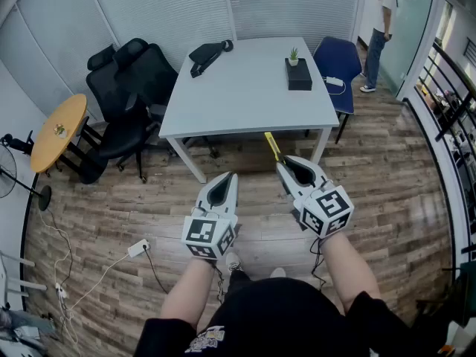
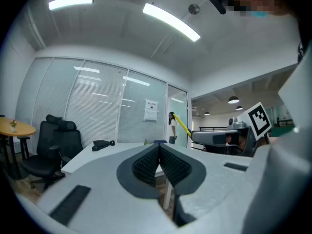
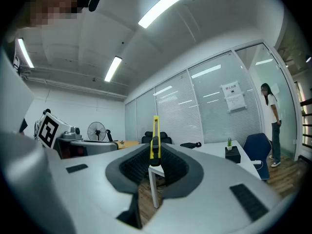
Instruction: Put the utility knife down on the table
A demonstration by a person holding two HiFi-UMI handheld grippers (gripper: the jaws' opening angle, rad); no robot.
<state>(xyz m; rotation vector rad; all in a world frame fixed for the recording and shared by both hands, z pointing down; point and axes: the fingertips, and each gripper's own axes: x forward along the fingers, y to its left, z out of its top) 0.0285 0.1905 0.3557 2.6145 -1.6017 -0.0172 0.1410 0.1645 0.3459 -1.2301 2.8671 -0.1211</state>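
Utility knife [image 1: 273,146]: one, yellow, pinched by the right gripper [image 1: 287,168] in the air at the near edge of the table [image 1: 245,99], its lower end hidden between the pads. Left gripper [image 1: 229,178]: jaws pressed together, empty. On the table: one black bag [image 1: 209,54], one box [image 1: 299,76]. Beyond: one person [image 1: 380,28], partly cut off.

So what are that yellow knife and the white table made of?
The utility knife looks like yellow plastic with a black slider: even colour, slight sheen. The table seems to be matt white laminate: flat, even, no grain showing. The look leaves that open.
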